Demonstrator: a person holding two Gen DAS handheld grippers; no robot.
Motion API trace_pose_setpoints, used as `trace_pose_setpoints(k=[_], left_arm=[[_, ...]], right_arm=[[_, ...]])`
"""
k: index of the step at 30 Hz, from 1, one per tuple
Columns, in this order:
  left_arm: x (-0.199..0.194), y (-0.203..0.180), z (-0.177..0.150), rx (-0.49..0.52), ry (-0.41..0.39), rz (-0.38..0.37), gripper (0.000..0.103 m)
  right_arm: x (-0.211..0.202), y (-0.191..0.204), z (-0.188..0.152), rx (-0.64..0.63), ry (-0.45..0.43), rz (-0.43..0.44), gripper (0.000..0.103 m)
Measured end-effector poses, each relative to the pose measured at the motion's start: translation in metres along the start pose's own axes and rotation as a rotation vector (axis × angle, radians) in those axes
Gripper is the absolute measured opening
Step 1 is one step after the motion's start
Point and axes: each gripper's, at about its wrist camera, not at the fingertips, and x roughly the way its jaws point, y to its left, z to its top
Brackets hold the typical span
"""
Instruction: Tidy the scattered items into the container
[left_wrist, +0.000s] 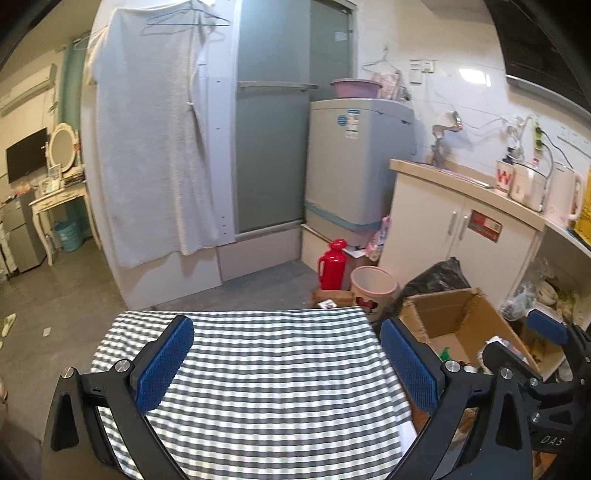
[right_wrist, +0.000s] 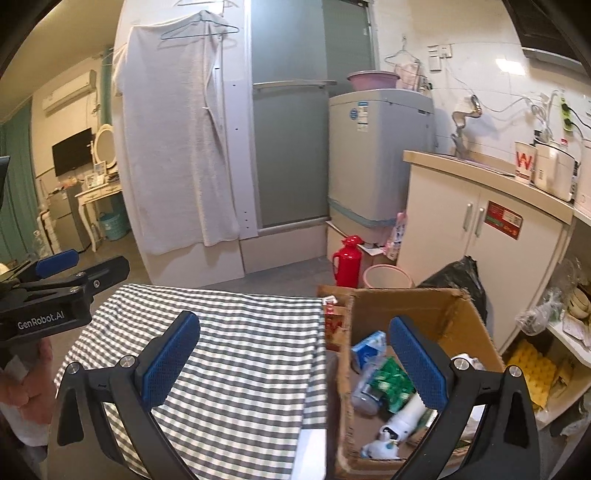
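Both black blue-padded grippers, left gripper (left_wrist: 286, 369) and right gripper (right_wrist: 295, 365), hang spread and empty above the grey-checked tablecloth (left_wrist: 258, 369), beside the brown cardboard box (right_wrist: 436, 306) holding packets.

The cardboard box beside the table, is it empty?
No, in the right wrist view the cardboard box holds several things, among them a green packet and a white bottle.

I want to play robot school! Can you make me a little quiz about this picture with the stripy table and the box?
1. True or false: the left gripper is open.
2. What lies in the cardboard box? A) only a spoon B) packets and a white bottle C) nothing
3. What pattern has the tablecloth?

Key: 1 true. 2 B. 3 Grey and white checks.
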Motion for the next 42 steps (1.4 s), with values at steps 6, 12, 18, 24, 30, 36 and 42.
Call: trace_pose_setpoints(k=[6, 12, 18, 24, 30, 36, 42], left_arm=[[-0.002, 0.022, -0.003, -0.017, -0.002, 0.058, 0.103], [-0.003, 0.040, -0.008, -0.026, -0.002, 0.104, 0.103], [0.002, 0.061, -0.013, -0.036, 0.014, 0.130, 0.103], [0.007, 0.080, -0.021, -0.051, 0.034, 0.149, 0.103], [0.012, 0.095, -0.025, -0.061, 0.051, 0.164, 0.103], [0.018, 0.101, -0.027, -0.058, 0.055, 0.167, 0.103], [0.020, 0.103, -0.027, -0.058, 0.059, 0.159, 0.103]], right_arm=[[0.012, 0.019, 0.001, -0.021, 0.011, 0.043, 0.103], [0.023, 0.033, 0.001, -0.032, 0.017, 0.076, 0.103], [0.036, 0.049, 0.000, -0.037, 0.035, 0.104, 0.103], [0.047, 0.063, -0.003, -0.045, 0.048, 0.122, 0.103], [0.057, 0.075, -0.004, -0.047, 0.056, 0.132, 0.103], [0.065, 0.081, -0.006, -0.049, 0.071, 0.136, 0.103], [0.070, 0.084, -0.008, -0.049, 0.078, 0.138, 0.103]])
